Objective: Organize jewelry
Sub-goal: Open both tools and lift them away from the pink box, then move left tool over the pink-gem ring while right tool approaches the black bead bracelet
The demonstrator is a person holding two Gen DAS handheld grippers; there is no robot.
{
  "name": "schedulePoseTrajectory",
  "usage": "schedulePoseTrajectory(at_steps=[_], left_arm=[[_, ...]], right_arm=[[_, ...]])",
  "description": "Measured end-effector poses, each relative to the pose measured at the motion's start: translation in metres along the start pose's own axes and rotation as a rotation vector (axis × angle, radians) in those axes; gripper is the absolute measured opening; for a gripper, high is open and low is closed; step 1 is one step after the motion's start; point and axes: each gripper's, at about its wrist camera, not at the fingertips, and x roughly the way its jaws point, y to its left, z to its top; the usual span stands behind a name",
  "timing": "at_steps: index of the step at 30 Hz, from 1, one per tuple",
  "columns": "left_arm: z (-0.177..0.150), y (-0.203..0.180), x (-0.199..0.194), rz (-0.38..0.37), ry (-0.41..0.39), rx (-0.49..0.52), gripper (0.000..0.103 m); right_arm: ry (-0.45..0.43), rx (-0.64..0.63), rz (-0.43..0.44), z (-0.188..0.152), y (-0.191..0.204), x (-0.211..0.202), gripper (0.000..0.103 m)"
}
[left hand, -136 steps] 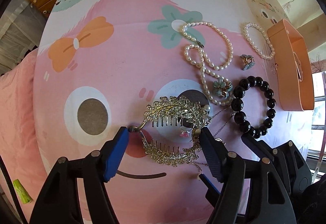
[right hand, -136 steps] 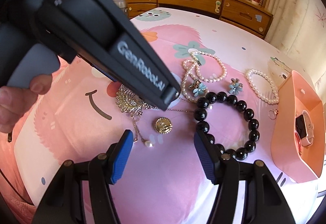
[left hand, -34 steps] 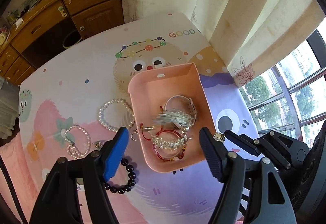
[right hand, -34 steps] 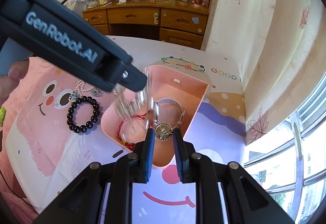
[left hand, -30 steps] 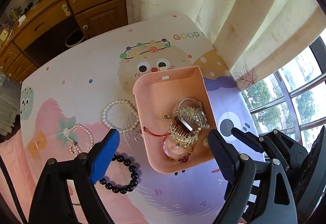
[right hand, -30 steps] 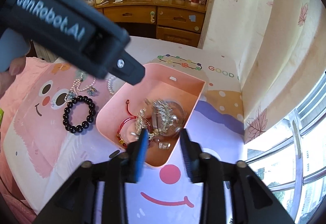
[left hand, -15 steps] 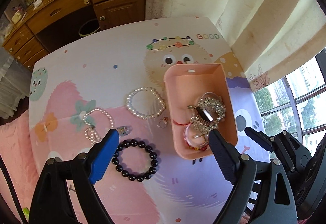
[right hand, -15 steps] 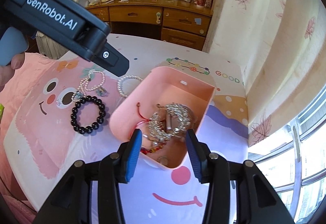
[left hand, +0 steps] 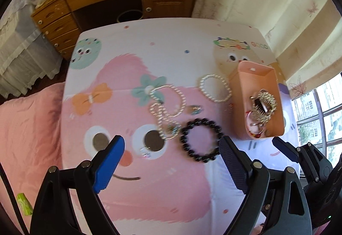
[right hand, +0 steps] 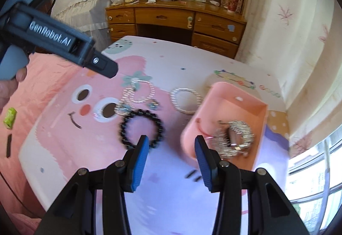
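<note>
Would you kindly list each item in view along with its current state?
Pink box: open-topped, holding silver hair combs and a red bracelet.
Black bead bracelet: flat on the bedsheet, outside the box.
Pearl bracelet: on the sheet beside the box.
Pearl necklace: looped on the sheet.
Left tool: open, empty.
Right tool: open, empty, jaws just widened.

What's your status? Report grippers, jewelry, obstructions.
Left gripper open, empty. Right gripper open, empty, jaws just widened. Silver combs in pink box; black bead bracelet and pearl strands still on bedspread. Nothing in the way.
</note>
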Motion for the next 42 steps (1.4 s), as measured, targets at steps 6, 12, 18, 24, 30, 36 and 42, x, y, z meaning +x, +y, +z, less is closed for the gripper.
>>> schedulePoseTrajectory(at_steps=[6, 12, 18, 24, 30, 36, 42], left_arm=[[-0.022, 0.047, -0.003, 0.006, 0.016, -0.001, 0.089], [-0.044, 0.079, -0.001, -0.044, 0.004, 0.053, 0.090], [-0.068, 0.092, 0.009, -0.055, -0.097, 0.139, 0.098], [-0.084, 0.096, 0.034, -0.085, -0.106, 0.122, 0.098], [-0.089, 0.087, 0.060, -0.062, -0.122, 0.131, 0.098], [-0.090, 0.073, 0.070, -0.032, -0.186, 0.159, 0.098], [-0.089, 0.057, 0.082, 0.006, -0.194, 0.197, 0.094]], right_arm=[[-0.001, 0.063, 0.030, 0.008, 0.036, 0.000, 0.045], [-0.001, 0.156, 0.031, 0.014, 0.071, 0.004, 0.045], [0.041, 0.301, 0.009, 0.019, 0.085, 0.017, 0.051], [0.131, 0.454, -0.019, 0.023, 0.076, 0.033, 0.065], [0.233, 0.673, -0.007, 0.015, 0.046, 0.053, 0.078], [0.311, 0.820, 0.057, 0.007, 0.023, 0.077, 0.078], [0.377, 0.799, 0.079, 0.015, 0.021, 0.101, 0.078]])
